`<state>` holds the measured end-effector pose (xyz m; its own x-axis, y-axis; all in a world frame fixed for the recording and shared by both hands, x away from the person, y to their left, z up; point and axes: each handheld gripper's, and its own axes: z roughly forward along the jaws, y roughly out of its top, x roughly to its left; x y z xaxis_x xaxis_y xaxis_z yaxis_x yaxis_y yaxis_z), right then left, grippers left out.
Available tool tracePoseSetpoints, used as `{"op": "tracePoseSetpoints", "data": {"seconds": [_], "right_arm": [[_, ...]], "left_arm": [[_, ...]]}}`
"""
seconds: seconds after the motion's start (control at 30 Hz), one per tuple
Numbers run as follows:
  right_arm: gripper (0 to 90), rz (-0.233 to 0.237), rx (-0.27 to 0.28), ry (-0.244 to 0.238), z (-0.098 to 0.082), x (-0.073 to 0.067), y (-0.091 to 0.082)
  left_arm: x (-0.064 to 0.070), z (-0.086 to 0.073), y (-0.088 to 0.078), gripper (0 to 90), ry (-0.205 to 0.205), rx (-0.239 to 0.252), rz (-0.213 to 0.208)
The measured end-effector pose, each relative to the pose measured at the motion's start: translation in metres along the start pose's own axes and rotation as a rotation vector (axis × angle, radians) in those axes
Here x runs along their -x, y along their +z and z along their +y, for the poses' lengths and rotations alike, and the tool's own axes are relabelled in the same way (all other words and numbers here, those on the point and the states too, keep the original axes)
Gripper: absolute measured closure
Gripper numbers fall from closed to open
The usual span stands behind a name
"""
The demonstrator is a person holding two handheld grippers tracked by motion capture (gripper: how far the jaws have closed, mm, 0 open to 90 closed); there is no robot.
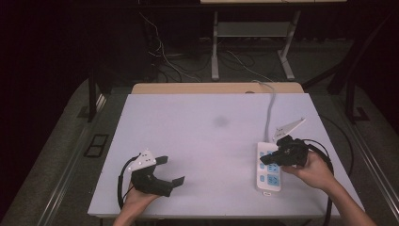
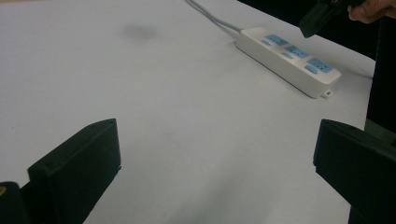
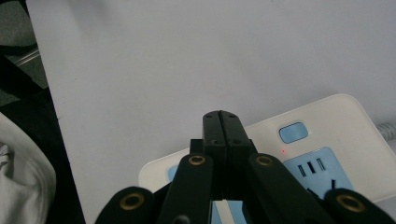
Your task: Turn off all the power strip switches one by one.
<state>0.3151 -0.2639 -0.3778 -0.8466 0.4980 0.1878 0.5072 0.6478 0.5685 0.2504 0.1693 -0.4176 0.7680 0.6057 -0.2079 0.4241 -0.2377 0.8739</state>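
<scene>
A white power strip [image 1: 269,180] with blue sockets lies near the right edge of the white table [image 1: 202,141]; its grey cord [image 1: 269,110] runs to the far edge. My right gripper [image 1: 266,160] hangs over the strip's far half, jaws pressed together with nothing between them. In the right gripper view the shut tips [image 3: 221,116] point down beside a blue switch [image 3: 293,132] on the strip [image 3: 327,121]. The left gripper view shows that gripper [image 2: 317,18] a little above the strip [image 2: 287,59]. My left gripper [image 1: 171,170] rests near the front left, jaws wide apart [image 2: 217,158] and empty.
A faint dark smudge [image 1: 220,121] marks the table's middle. A wooden strip [image 1: 216,88] borders the far edge. Beyond it stand white desk legs [image 1: 215,52] and loose cables [image 1: 164,56] on the floor. Black gripper cables trail off the front edge.
</scene>
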Motion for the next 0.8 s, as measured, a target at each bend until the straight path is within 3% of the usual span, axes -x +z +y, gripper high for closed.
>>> {"op": "tracePoseSetpoints", "data": {"seconds": [0.8], "right_arm": [[90.0, 0.007, -0.015, 0.022, -0.009, 0.013, 0.019]], "left_arm": [[0.000, 0.000, 0.000, 0.0, -0.002, 0.001, 0.000]]}}
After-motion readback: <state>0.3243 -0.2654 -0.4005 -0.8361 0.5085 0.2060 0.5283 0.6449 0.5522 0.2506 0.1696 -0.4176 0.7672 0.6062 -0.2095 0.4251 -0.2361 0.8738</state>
